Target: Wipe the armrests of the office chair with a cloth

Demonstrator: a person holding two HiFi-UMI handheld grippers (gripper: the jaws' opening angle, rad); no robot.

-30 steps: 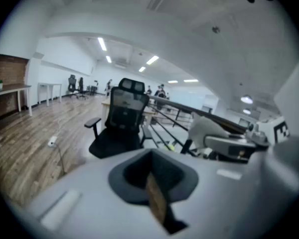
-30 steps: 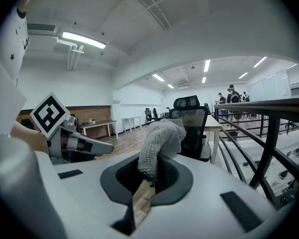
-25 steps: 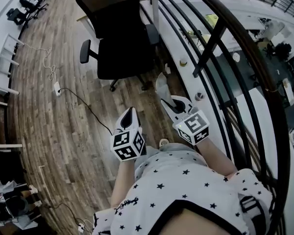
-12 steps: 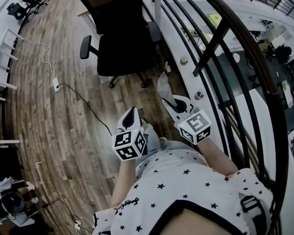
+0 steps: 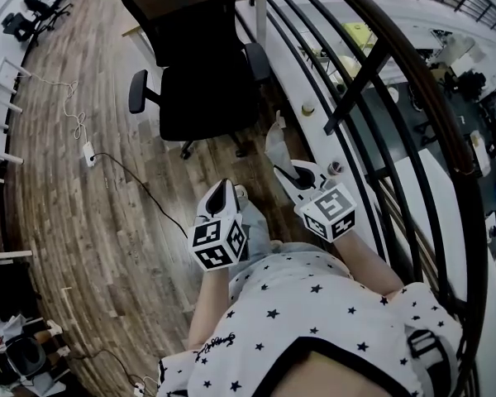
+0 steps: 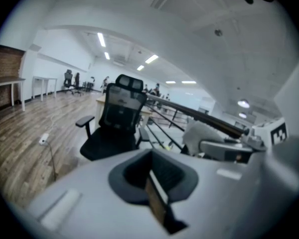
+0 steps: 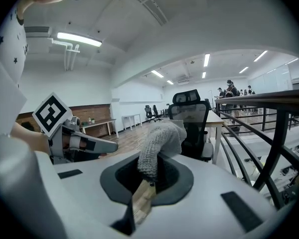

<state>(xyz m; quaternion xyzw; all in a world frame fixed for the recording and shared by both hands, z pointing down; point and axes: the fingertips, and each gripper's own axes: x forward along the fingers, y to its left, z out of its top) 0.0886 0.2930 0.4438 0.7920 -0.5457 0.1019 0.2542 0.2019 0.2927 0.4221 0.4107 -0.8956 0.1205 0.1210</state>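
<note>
Neither armrest (image 5: 137, 92) of the office chair (image 5: 200, 73) at twelve o'clock looks reached: the right gripper (image 5: 286, 174) pinches the cloth (image 5: 273, 141), the left gripper (image 5: 221, 192) is closed on nothing, so an approach likely comes next.

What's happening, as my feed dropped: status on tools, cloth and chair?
Left tool shut, empty. Right tool shut on cloth. Office chair ahead, armrests not yet reached. Railing close on right.
</note>
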